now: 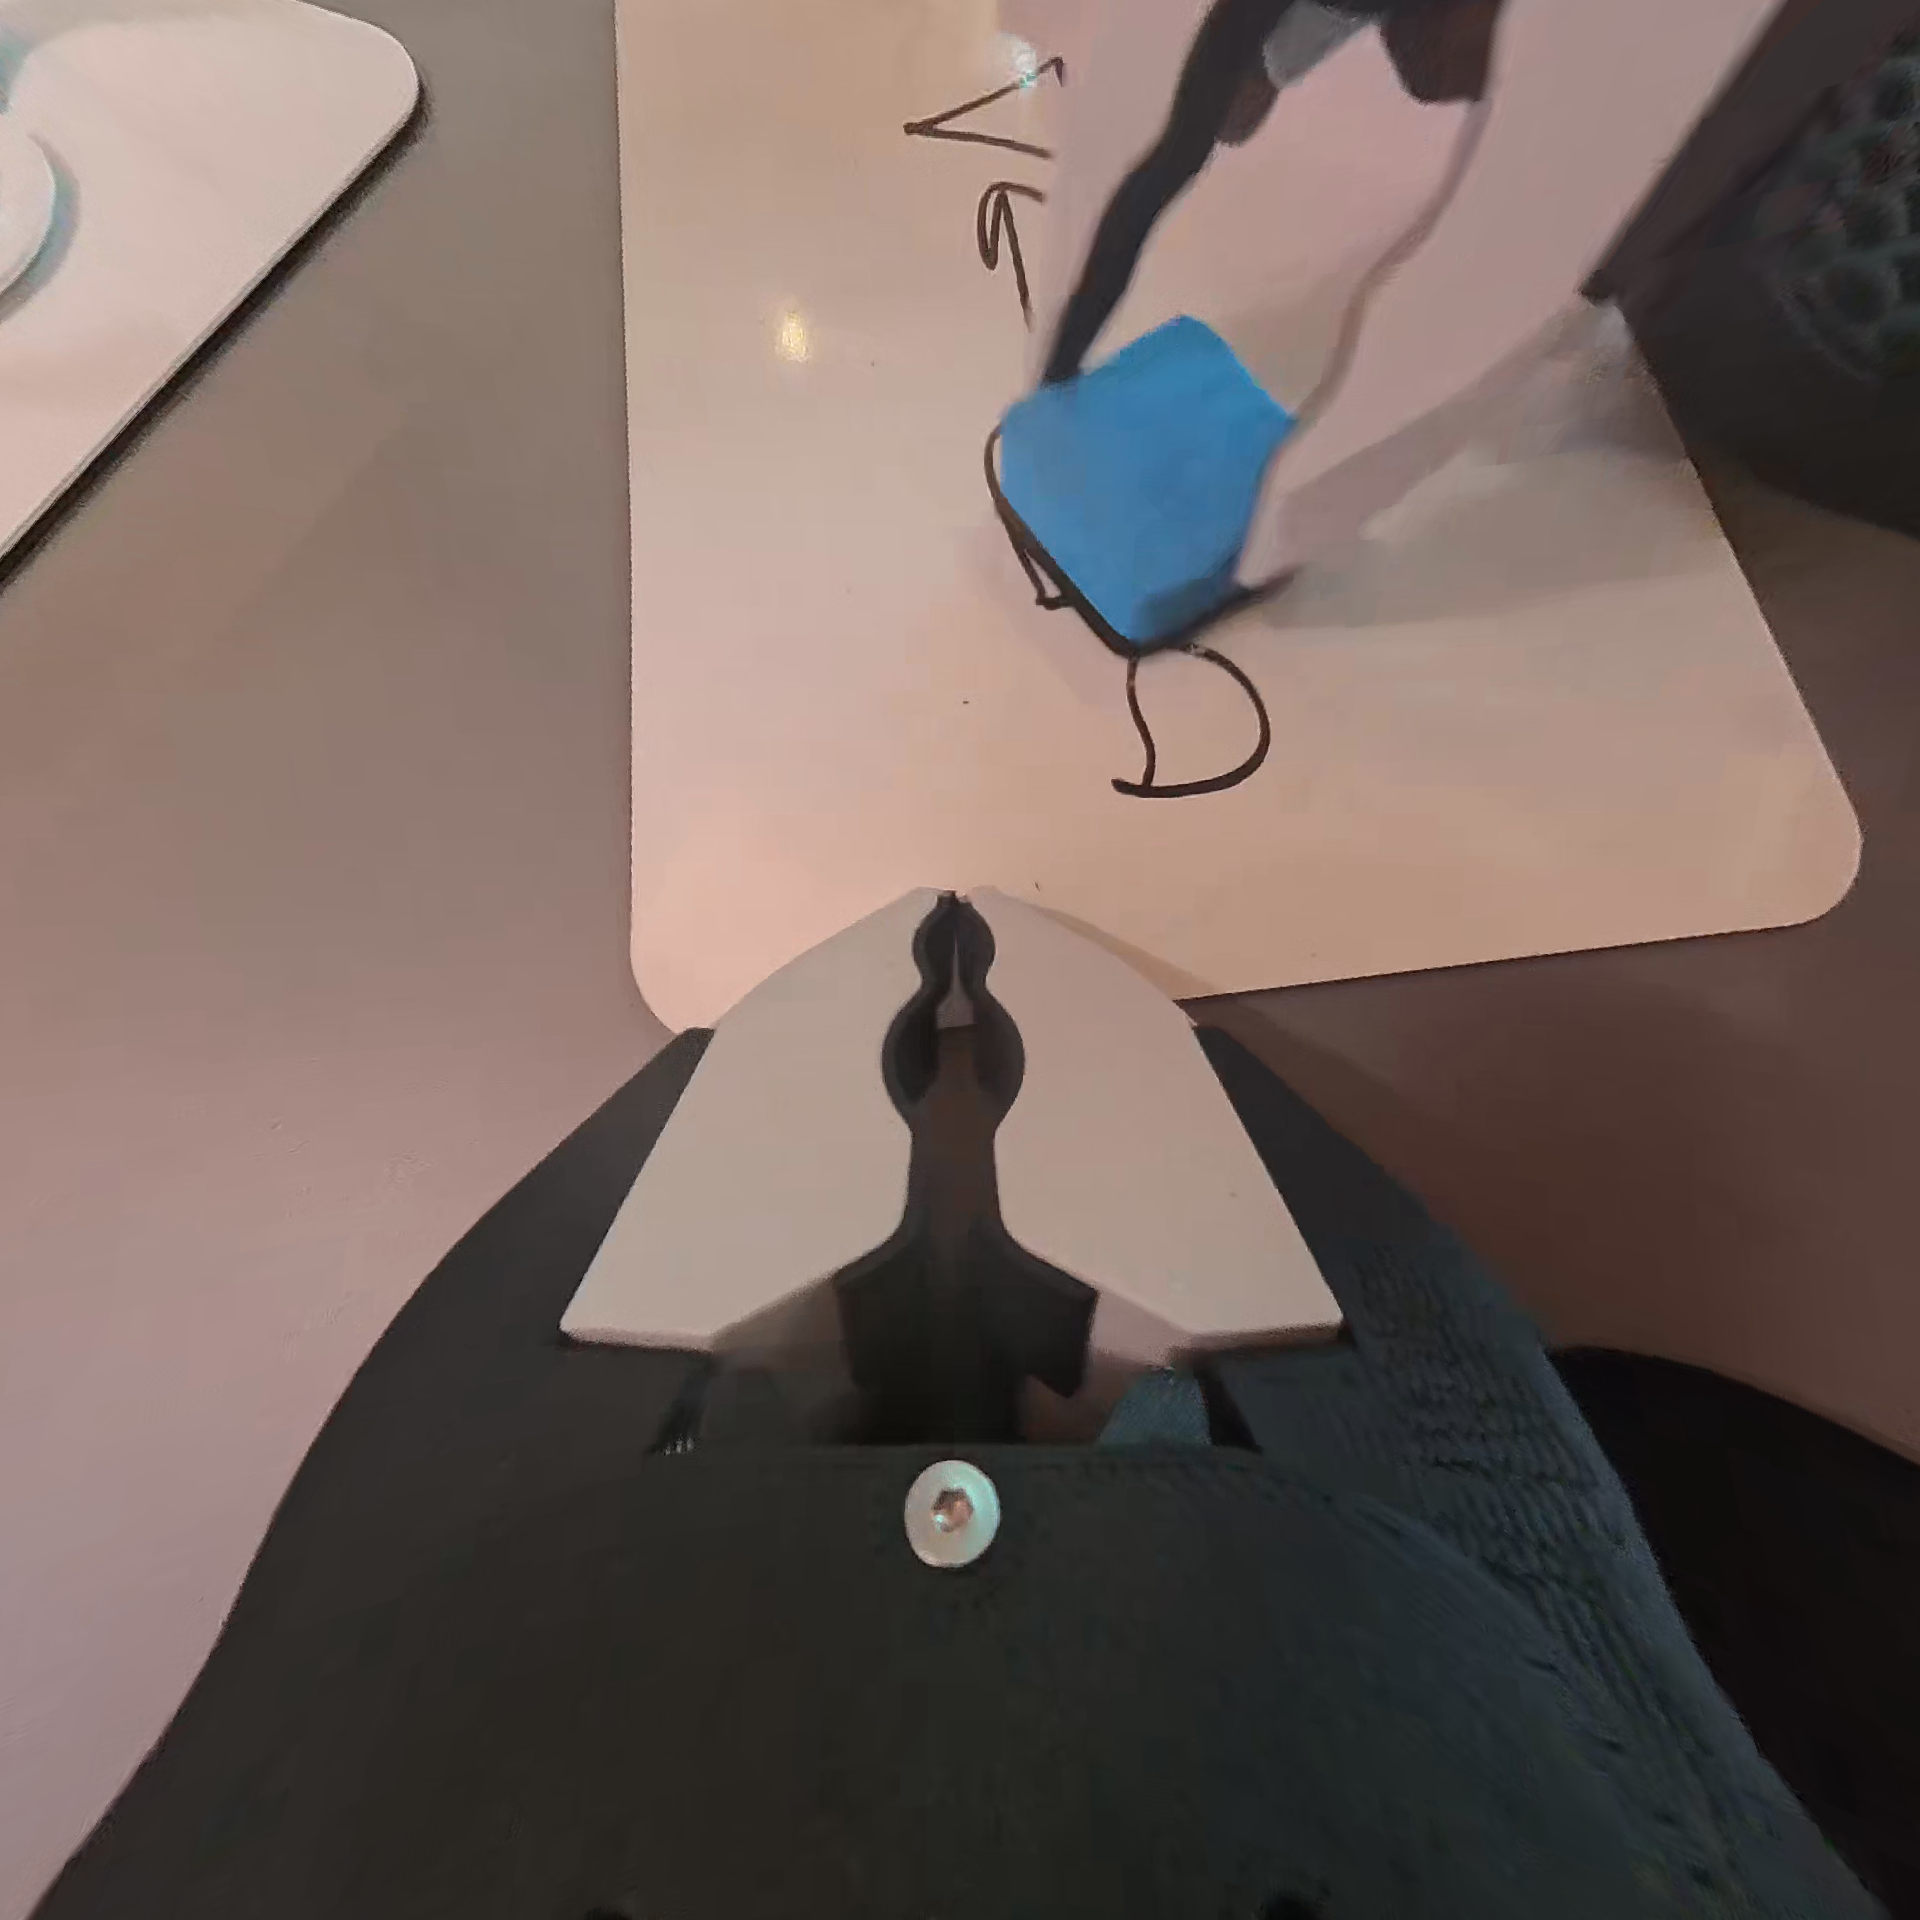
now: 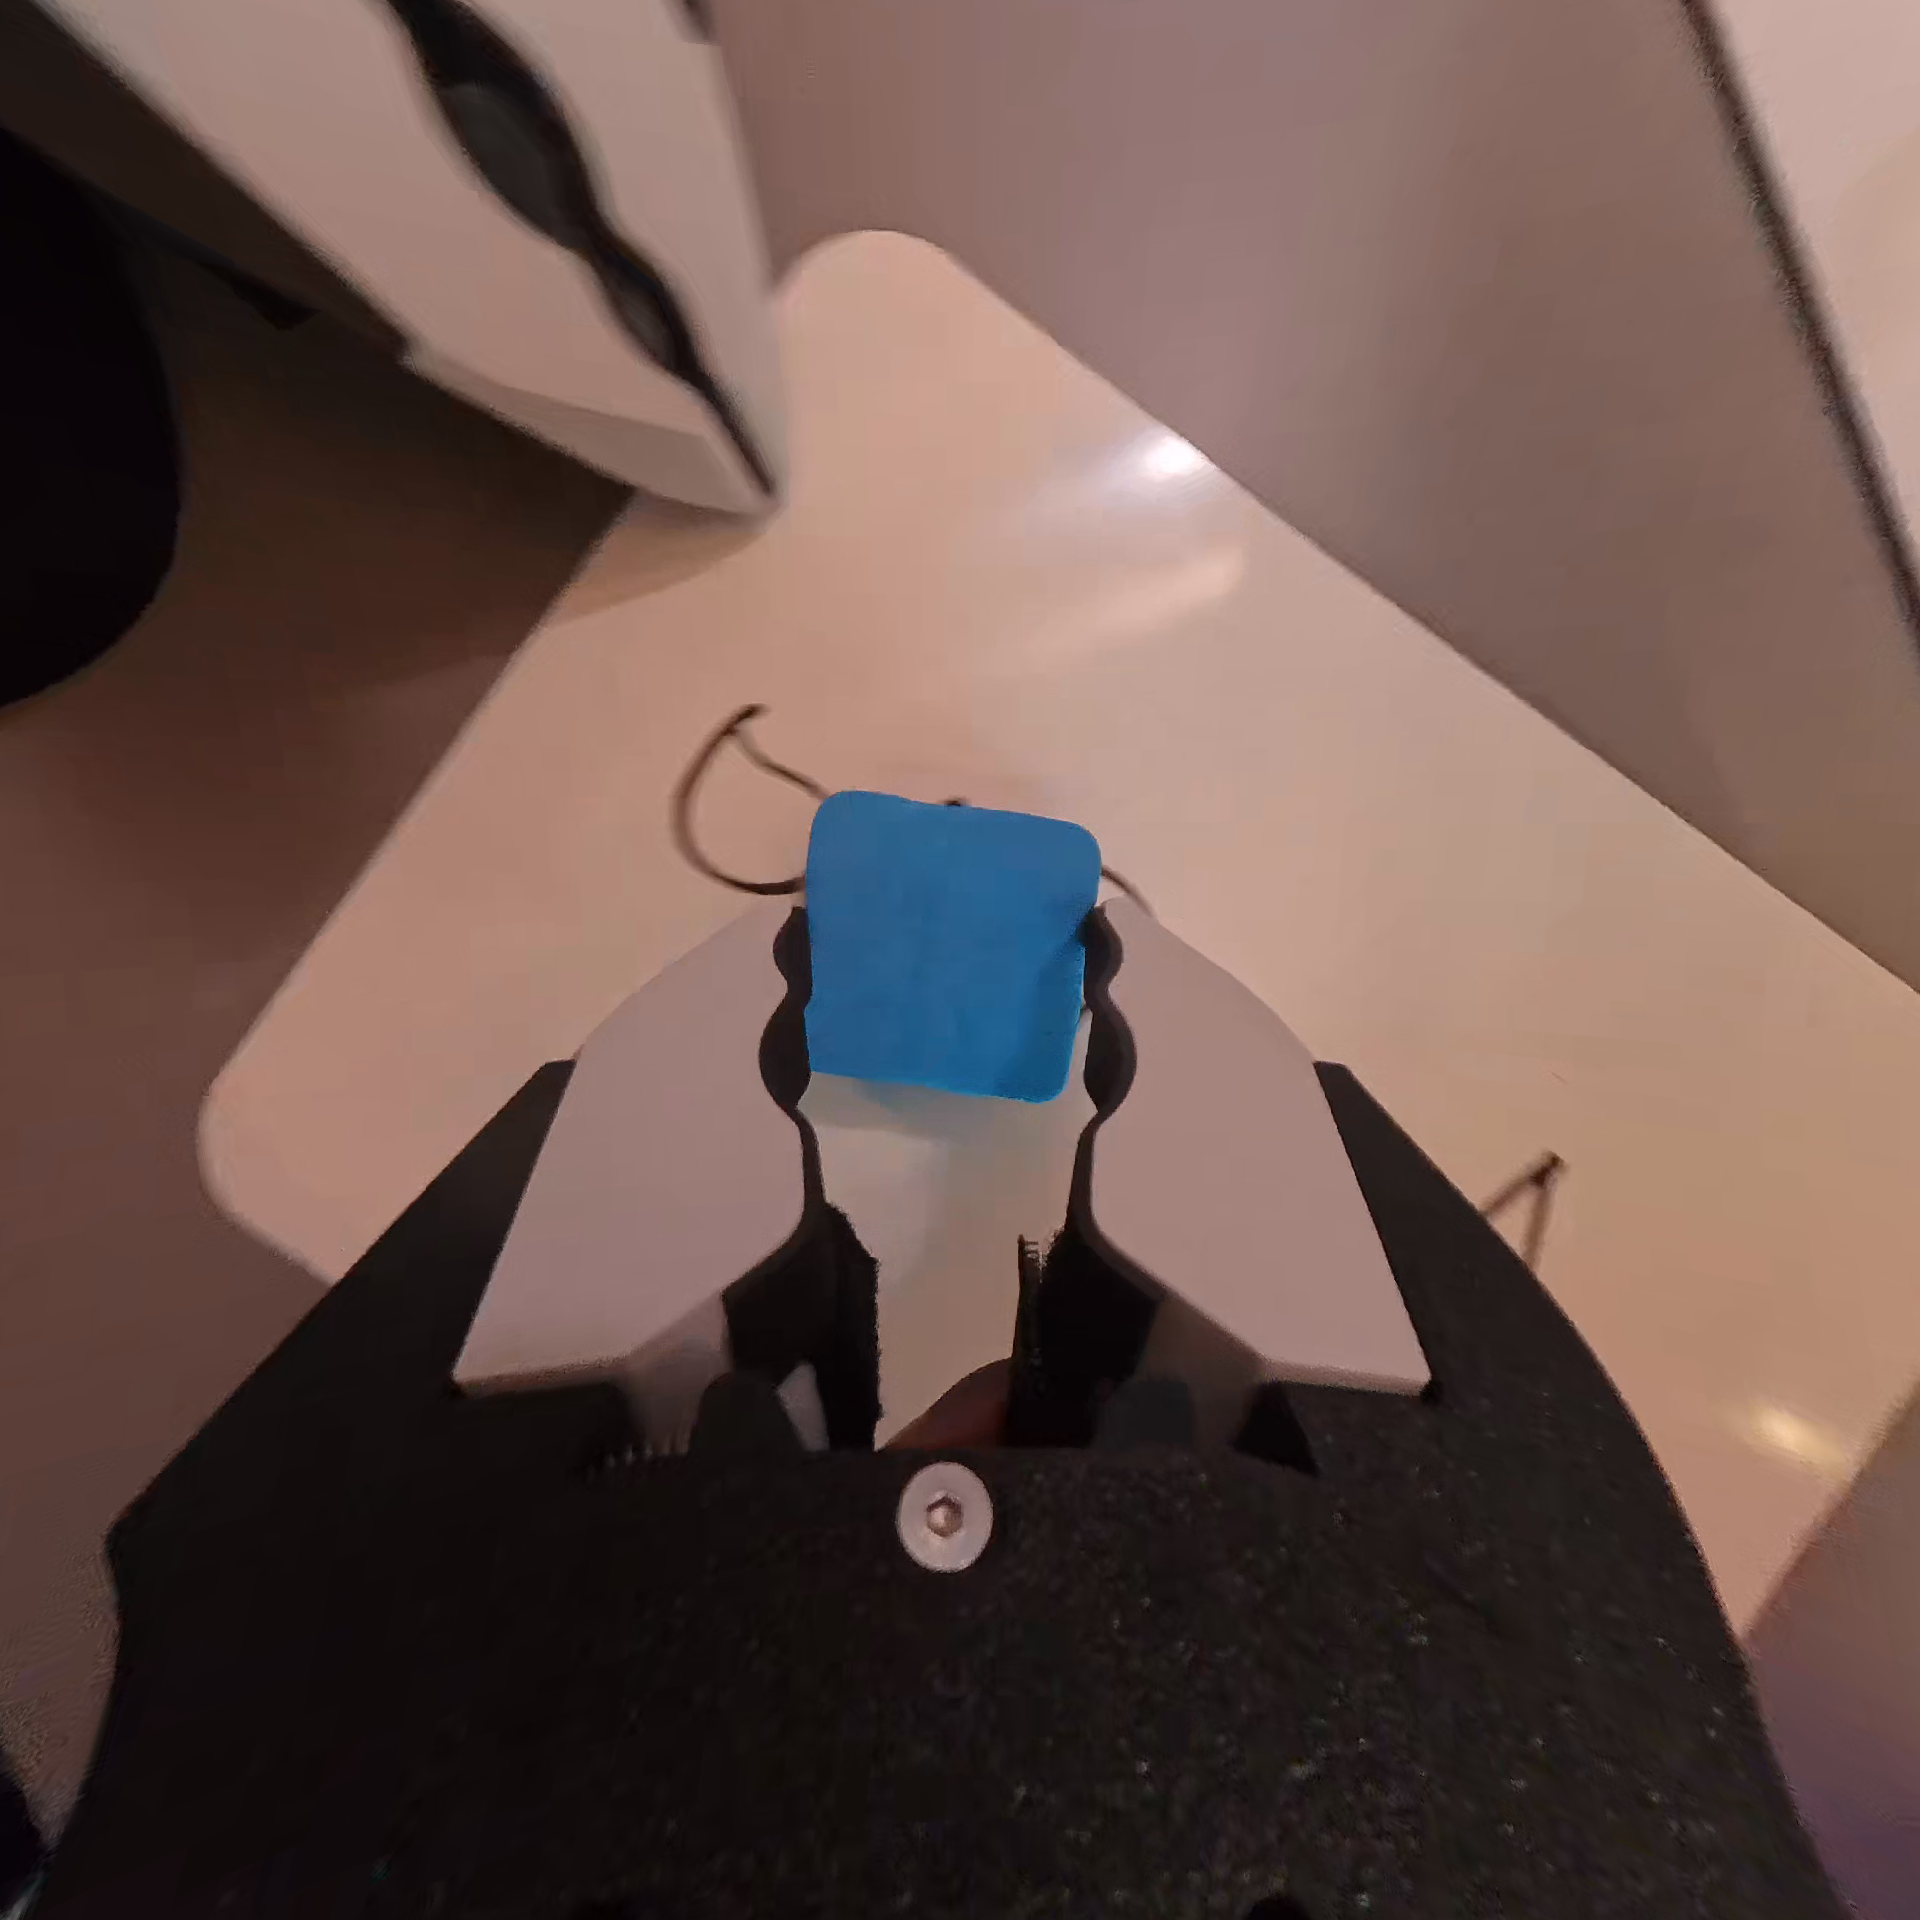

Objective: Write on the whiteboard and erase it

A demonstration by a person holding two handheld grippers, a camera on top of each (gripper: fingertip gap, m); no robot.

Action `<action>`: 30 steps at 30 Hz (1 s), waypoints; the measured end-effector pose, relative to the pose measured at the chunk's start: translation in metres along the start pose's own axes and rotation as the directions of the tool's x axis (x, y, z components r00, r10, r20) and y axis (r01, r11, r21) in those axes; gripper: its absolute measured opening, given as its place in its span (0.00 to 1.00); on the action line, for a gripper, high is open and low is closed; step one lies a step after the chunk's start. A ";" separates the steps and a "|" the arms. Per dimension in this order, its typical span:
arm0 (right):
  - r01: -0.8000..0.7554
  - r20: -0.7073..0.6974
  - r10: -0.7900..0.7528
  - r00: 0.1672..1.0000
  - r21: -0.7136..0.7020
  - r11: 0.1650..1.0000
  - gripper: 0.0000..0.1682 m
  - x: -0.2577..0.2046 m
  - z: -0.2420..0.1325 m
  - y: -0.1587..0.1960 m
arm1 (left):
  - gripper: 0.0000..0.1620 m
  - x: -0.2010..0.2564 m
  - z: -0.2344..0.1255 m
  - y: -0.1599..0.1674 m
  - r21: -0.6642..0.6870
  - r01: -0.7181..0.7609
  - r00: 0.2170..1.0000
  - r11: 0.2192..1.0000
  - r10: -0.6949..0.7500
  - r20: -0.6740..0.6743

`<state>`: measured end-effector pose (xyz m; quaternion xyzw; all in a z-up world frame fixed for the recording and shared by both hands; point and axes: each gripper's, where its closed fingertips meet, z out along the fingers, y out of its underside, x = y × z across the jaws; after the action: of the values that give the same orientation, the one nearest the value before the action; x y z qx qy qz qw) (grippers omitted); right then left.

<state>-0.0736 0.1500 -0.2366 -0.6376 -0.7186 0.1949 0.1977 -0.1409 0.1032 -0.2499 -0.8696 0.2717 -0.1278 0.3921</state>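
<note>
A white whiteboard (image 1: 831,623) lies flat on the brown table and bears black marker strokes (image 1: 1195,738). My right gripper (image 2: 943,935) is shut on a blue square eraser (image 2: 940,951), both pads pressed on its sides, and holds it down on the strokes (image 2: 717,800). In the left wrist view the eraser (image 1: 1138,478) sits over the middle strokes, with the right gripper's fingers (image 1: 1122,229) blurred above it. My left gripper (image 1: 956,899) is shut with nothing between its pads, over the board's near edge. It also shows blurred in the right wrist view (image 2: 582,208).
A second white board (image 1: 156,260) lies at the far left on the table. A dark box-like object (image 1: 1808,249) stands at the board's right side. The brown table (image 1: 312,779) surrounds the board. One gripper's finger ends stand about 9 centimetres off the other's.
</note>
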 end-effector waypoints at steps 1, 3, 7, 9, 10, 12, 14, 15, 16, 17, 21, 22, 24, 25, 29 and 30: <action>-0.043 -0.034 0.043 0.998 0.011 0.999 0.30 0.010 0.001 -0.002 | 0.01 0.001 0.000 0.000 -0.001 0.007 1.000 1.000 -0.007 -0.010; -0.070 -0.013 0.072 0.997 0.082 0.994 0.30 -0.001 0.011 -0.018 | 0.01 0.006 0.000 0.000 -0.003 0.015 0.999 1.000 -0.015 -0.039; 0.088 0.049 -0.093 0.994 0.088 0.992 0.30 -0.047 0.013 -0.024 | 0.01 0.006 0.000 0.000 -0.003 -0.007 1.000 1.000 0.007 -0.020; -0.048 -0.038 0.051 0.998 0.058 0.997 0.30 0.008 -0.001 0.004 | 0.01 0.006 0.000 0.000 -0.004 -0.006 1.000 1.000 0.005 -0.024; -0.158 -0.142 0.162 0.977 0.039 0.987 0.30 0.053 -0.014 0.027 | 0.01 0.006 0.000 0.001 -0.004 -0.006 1.000 1.000 0.006 -0.026; -0.383 -0.286 0.384 0.878 0.062 0.922 0.30 0.123 -0.039 0.073 | 0.01 0.007 0.000 0.001 -0.004 -0.010 1.000 1.000 0.010 -0.026; -0.443 -0.275 0.458 0.845 0.120 0.888 0.30 0.132 -0.039 0.075 | 0.01 0.007 0.000 0.000 -0.004 -0.007 0.999 1.000 0.007 -0.031; -0.398 -0.267 0.418 0.868 0.128 0.908 0.30 0.119 -0.031 0.061 | 0.01 0.007 0.000 0.000 -0.004 -0.007 0.999 1.000 0.006 -0.032; -0.347 -0.195 0.369 0.909 0.137 0.928 0.30 0.092 -0.018 0.038 | 0.01 0.007 0.000 0.000 -0.004 -0.008 0.999 1.000 0.008 -0.031; -0.278 -0.121 0.297 0.947 0.151 0.948 0.30 0.057 -0.004 0.012 | 0.01 0.007 0.000 0.000 -0.004 -0.011 0.999 1.000 0.011 -0.030; 0.021 0.010 -0.023 1.000 0.135 0.991 0.30 -0.034 0.022 -0.039 | 0.01 0.007 0.000 0.000 -0.002 -0.017 1.000 1.000 0.017 -0.026; -0.018 0.033 0.013 0.999 0.149 0.989 0.30 -0.020 0.020 -0.034 | 0.01 0.007 0.000 0.000 -0.002 -0.015 1.000 1.000 0.015 -0.027; -0.161 -0.120 0.177 0.977 0.129 0.978 0.30 0.064 0.004 0.000 | 0.01 0.007 0.000 0.000 -0.002 -0.014 0.999 1.000 0.014 -0.029; -0.259 -0.202 0.278 0.939 0.117 0.959 0.30 0.110 -0.010 0.026 | 0.01 0.007 0.000 0.000 -0.001 -0.016 1.000 1.000 0.016 -0.027; -0.411 -0.280 0.445 0.851 0.175 0.895 0.30 0.168 -0.029 0.063 | 0.01 0.007 0.000 0.000 -0.001 -0.012 0.999 1.000 0.012 -0.031; -0.361 -0.237 0.396 0.887 0.181 0.915 0.30 0.144 -0.020 0.046 | 0.01 0.008 0.000 0.000 -0.001 -0.011 0.999 1.000 0.011 -0.033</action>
<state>-0.0398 0.2992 -0.2390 -0.7716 -0.5323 0.1886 0.2929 -0.1350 0.0985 -0.2496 -0.8661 0.2829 -0.1397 0.3877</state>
